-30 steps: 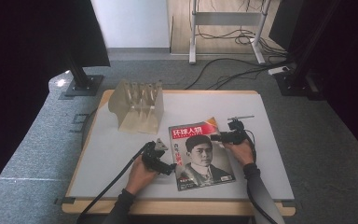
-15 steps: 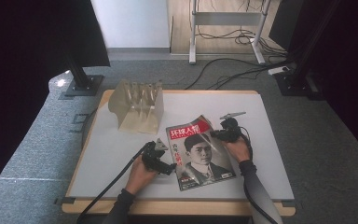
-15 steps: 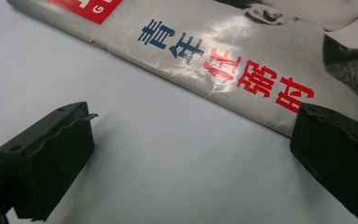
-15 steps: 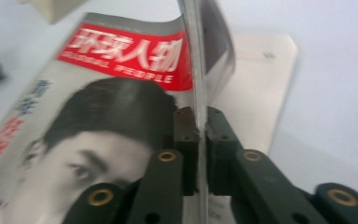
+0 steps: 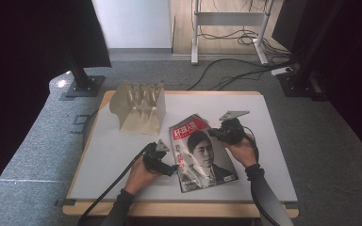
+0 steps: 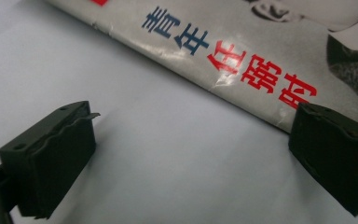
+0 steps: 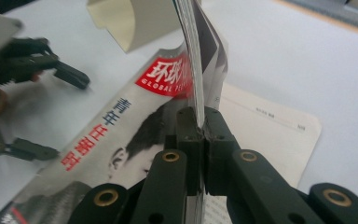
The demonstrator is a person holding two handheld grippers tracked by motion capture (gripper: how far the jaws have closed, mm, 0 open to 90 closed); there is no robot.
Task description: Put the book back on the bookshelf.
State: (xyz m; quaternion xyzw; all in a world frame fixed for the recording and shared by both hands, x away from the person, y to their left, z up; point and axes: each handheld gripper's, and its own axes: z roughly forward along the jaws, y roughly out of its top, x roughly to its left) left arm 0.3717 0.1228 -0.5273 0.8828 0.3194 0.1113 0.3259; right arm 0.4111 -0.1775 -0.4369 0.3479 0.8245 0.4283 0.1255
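A magazine [image 5: 202, 150] with a portrait cover and red title lies at the middle of the white table [image 5: 264, 117]. My right gripper [image 5: 215, 134] is shut on its right edge. In the right gripper view the gripper [image 7: 199, 123] pinches a bundle of pages with the cover [image 7: 121, 121] and holds it raised, while a white inner page [image 7: 270, 126] lies flat underneath. My left gripper [image 5: 172, 169] rests open on the table at the magazine's left edge. In the left gripper view this gripper [image 6: 191, 140] has bare table between its jaws, and the magazine's spine [image 6: 242, 60] passes just beyond.
A beige slotted file rack [image 5: 139, 108] stands at the table's back left. Black stand bases [image 5: 82, 87] and cables [image 5: 235, 75] are on the grey floor beyond. The person's forearms come in over the front edge.
The right gripper has closed on the magazine's right edge and risen, so that edge now stands off the table and the magazine has skewed slightly. The left gripper has stayed put.
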